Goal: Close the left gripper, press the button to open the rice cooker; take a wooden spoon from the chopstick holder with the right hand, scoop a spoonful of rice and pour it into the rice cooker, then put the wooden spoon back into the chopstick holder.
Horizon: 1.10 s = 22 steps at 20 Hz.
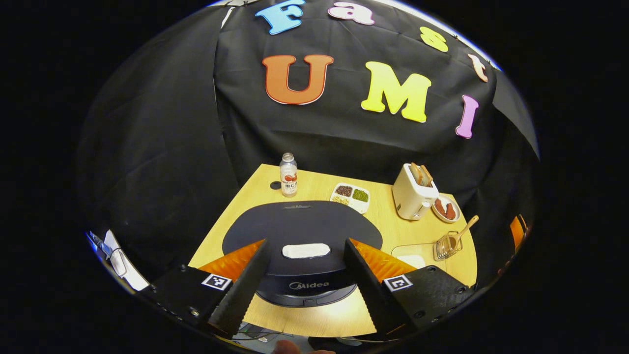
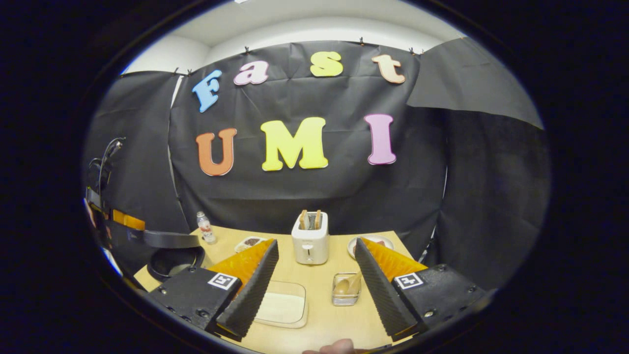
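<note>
- In the left gripper view the left gripper (image 1: 304, 280) hangs over the near edge of the wooden table (image 1: 314, 319), its two fingers spread wide apart with nothing between them.
- Straight ahead of those fingers sits the rice cooker (image 1: 302, 233), dark and rounded; from this side its lid reads as down, with a pale oblong patch (image 1: 305, 250) on top near the front.
- Behind the cooker, toward the far left of the table, a small bottle (image 1: 288, 174) stands upright, with a dark round cap or disc (image 1: 275, 185) just beside it.
- To the right of the bottle lies a divided tray (image 1: 351, 196) with dark, green and pale contents in separate compartments.
- Farther right a cream toaster (image 1: 412, 196) holds slices of bread, and a small plate (image 1: 446, 208) with reddish food sits just beside it.
- The chopstick holder (image 1: 447, 245), a clear wire-like basket, stands near the right edge of the table, with the wooden spoon (image 1: 464, 230) leaning out of it, handle up and to the right.
- In the right gripper view the right gripper (image 2: 314, 290) is also spread open and empty, held above the near side of the table.
- Between its fingers lie a shallow pale rice tray (image 2: 282, 306) on the left and the chopstick holder on the right, with the toaster beyond them.
- At the left of this view the rice cooker's dark bowl shape shows below a flat dark panel; whether that panel is the lid, I cannot tell.
- A fingertip (image 2: 336, 347) shows at the bottom edge.
</note>
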Each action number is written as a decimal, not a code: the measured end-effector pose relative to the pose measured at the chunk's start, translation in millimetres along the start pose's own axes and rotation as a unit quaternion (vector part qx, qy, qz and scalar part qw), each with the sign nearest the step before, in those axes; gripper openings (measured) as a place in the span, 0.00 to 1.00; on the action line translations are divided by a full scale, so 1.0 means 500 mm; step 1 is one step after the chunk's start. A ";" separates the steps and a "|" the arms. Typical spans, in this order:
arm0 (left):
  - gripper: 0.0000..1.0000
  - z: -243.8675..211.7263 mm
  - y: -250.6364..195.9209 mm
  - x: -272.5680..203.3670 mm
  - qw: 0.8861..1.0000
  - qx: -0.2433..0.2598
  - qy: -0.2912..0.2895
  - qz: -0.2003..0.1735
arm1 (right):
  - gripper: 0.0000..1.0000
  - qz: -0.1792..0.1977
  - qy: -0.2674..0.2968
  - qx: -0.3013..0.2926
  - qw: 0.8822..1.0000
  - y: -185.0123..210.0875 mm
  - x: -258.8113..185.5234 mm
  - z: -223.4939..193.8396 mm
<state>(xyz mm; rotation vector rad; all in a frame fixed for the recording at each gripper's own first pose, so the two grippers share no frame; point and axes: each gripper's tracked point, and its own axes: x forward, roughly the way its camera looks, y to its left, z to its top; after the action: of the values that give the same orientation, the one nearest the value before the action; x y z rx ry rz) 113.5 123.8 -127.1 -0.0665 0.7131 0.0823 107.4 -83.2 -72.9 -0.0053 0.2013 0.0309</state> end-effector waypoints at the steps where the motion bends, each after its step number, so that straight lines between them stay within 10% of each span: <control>1: 0.97 -0.022 -0.001 0.006 1.000 0.002 0.013 -0.004 | 0.99 0.000 0.002 -0.003 1.000 0.001 -0.002 -0.004; 22: 0.97 -0.186 0.002 0.063 0.994 0.021 0.107 0.007 | 1.00 -0.031 0.005 0.031 0.999 -0.039 -0.041 -0.025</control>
<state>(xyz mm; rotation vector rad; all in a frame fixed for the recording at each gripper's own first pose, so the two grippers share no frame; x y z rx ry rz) 76.5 118.0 -217.9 -0.0309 0.9288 0.0750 85.3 -103.3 -80.7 0.0493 0.2115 -0.0365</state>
